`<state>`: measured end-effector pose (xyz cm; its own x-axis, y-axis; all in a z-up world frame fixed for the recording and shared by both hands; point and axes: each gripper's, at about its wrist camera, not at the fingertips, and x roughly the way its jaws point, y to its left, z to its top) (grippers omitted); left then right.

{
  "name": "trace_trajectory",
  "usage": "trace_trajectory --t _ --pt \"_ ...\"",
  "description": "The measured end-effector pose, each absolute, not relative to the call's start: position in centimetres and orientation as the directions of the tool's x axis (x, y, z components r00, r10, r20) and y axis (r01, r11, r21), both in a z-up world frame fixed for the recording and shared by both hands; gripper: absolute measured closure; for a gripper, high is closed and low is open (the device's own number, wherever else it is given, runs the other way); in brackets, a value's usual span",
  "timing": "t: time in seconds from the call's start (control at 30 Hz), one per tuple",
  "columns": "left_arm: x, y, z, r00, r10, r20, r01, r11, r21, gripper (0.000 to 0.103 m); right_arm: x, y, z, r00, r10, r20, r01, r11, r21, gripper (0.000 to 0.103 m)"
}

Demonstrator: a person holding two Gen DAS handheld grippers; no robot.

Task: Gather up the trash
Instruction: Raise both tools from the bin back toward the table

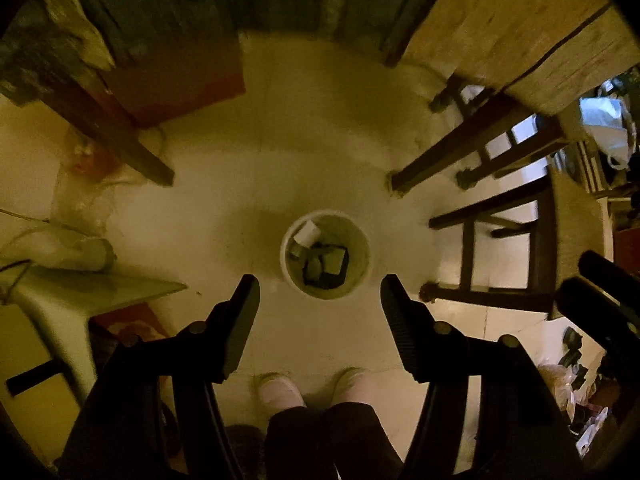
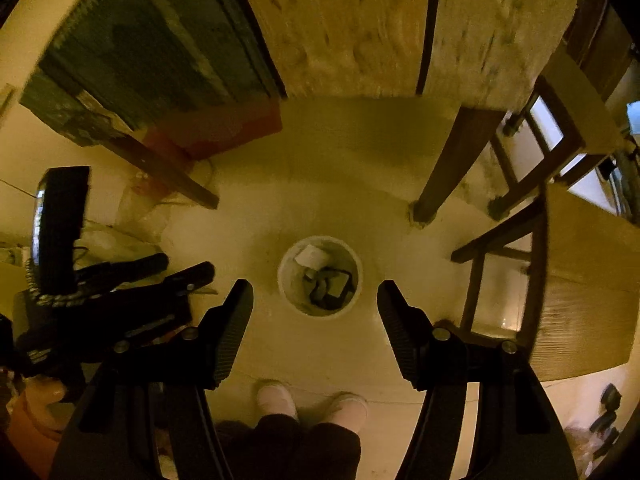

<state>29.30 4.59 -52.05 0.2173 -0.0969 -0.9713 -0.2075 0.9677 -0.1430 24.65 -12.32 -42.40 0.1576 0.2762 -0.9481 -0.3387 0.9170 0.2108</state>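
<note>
A white round trash bin (image 1: 362, 240) stands on the pale floor, straight below both grippers. Inside it lie a white scrap of paper (image 1: 306, 232) and several dark pieces (image 1: 326, 266). My left gripper (image 1: 320, 280) hangs well above the bin, open, with nothing between its fingers. At the right edge of the left wrist view the right gripper (image 1: 580, 278) shows beside it. In the right wrist view my right gripper (image 2: 315, 286) is also open and empty above the same bin (image 2: 356, 264), with the left gripper (image 2: 186, 264) to its left.
A person's feet in pale slippers (image 1: 280, 392) stand just behind the bin. A wooden table (image 1: 520, 20) with dark legs (image 1: 460, 152) is at the upper right, and a chair (image 1: 500, 240) at the right. Another dark leg (image 1: 120, 140), clear plastic bags (image 1: 80, 200) and a white stand (image 1: 80, 292) are on the left.
</note>
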Motion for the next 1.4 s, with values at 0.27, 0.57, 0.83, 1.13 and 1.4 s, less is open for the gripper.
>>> trace_trajectory --t 0.27,0.57,0.83,1.13,1.4 --pt "27.5 5.6 -38.1 0.386 -0.074 -0.920 -0.203 0.966 -0.162 0.041 23.9 -11.8 -32.2 0.255 0.310 -0.916 -0.363 0.909 0.206 0.042" --pt "24.7 6.3 -22.4 0.590 -0.044 -0.806 -0.138 0.978 -0.154 0.041 22.2 -11.2 -18.8 0.426 0.348 -0.835 -0.387 0.904 0.179 0.042" --pt "21.3 6.2 -9.5 0.761 -0.051 -0.647 -0.056 0.988 -0.144 0.041 19.6 -10.7 -8.1 0.594 0.355 -0.722 -0.377 0.915 0.140 0.039" --pt "16.5 8.5 -1.3 0.876 -0.077 -0.477 0.022 0.993 -0.120 0.040 16.4 -10.0 -0.4 0.756 0.298 -0.583 -0.317 0.946 0.072 0.025" --pt "14.4 9.9 1.3 0.925 -0.049 -0.376 0.013 0.995 -0.097 0.012 15.0 -10.4 1.9 0.839 0.264 -0.477 -0.269 0.961 0.059 0.011"
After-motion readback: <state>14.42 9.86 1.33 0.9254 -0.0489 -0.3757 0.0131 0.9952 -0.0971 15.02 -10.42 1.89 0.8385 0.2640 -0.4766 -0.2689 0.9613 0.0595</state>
